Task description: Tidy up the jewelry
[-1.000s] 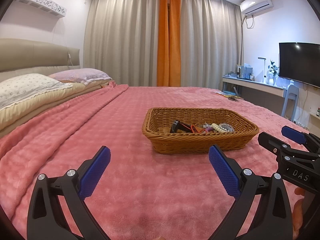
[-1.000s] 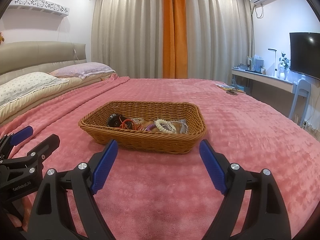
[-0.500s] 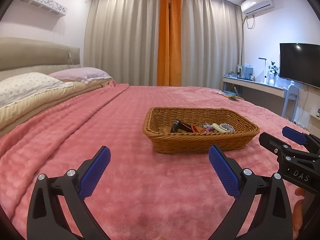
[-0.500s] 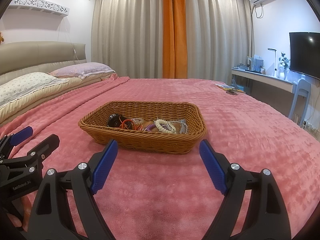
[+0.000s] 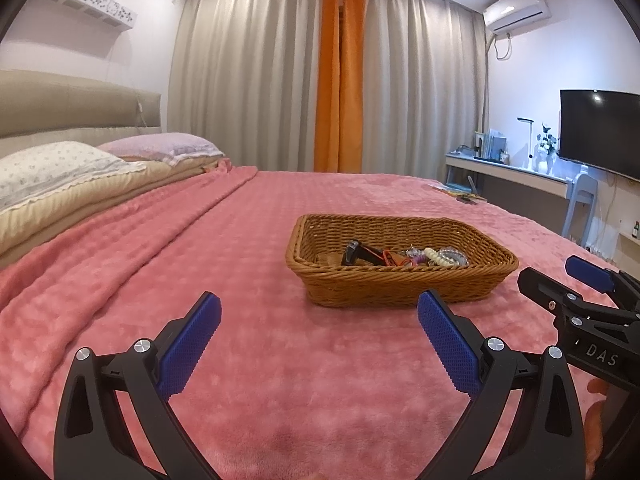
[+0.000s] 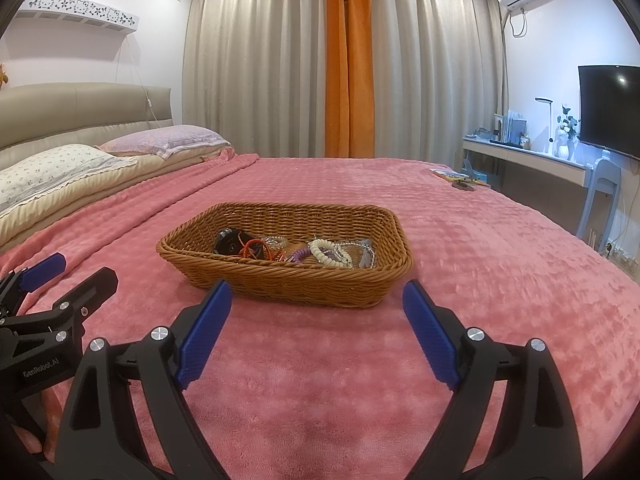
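Nothing much has shifted this past second: the left gripper [image 5: 319, 318] and right gripper [image 6: 317, 305] still hover wide and empty short of the wicker basket [image 6: 304, 286], where the jewelry [image 6: 304, 252] lies heaped, so sorting looks stalled

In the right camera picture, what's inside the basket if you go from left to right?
Black round thing → orange hair ties → purple coil tie → cream bead bracelet → clear bead bracelet, all in the wicker basket.
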`<control>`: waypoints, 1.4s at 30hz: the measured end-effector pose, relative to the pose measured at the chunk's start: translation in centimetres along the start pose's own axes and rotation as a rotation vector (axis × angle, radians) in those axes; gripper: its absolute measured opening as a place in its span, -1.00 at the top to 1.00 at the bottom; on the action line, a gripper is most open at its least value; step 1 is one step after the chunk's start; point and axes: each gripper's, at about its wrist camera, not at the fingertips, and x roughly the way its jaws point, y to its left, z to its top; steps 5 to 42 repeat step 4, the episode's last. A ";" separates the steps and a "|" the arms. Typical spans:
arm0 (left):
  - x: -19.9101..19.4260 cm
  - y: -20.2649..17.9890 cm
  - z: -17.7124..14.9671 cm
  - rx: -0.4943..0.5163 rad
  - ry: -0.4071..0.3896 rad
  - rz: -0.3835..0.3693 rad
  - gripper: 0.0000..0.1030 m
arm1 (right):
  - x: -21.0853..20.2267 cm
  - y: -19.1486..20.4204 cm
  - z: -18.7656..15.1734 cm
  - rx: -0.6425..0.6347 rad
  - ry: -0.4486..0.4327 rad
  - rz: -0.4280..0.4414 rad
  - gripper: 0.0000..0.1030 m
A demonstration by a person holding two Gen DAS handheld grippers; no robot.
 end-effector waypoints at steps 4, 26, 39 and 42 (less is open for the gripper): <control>-0.1 0.2 0.0 0.001 -0.001 0.000 -0.86 | 0.0 0.0 0.0 -0.001 0.000 0.000 -0.62; -0.1 0.2 0.0 0.001 -0.001 0.000 -0.86 | 0.0 0.0 0.0 -0.001 0.000 0.000 -0.62; -0.1 0.2 0.0 0.001 -0.001 0.000 -0.86 | 0.0 0.0 0.0 -0.001 0.000 0.000 -0.62; -0.1 0.2 0.0 0.001 -0.001 0.000 -0.86 | 0.0 0.0 0.0 -0.001 0.000 0.000 -0.62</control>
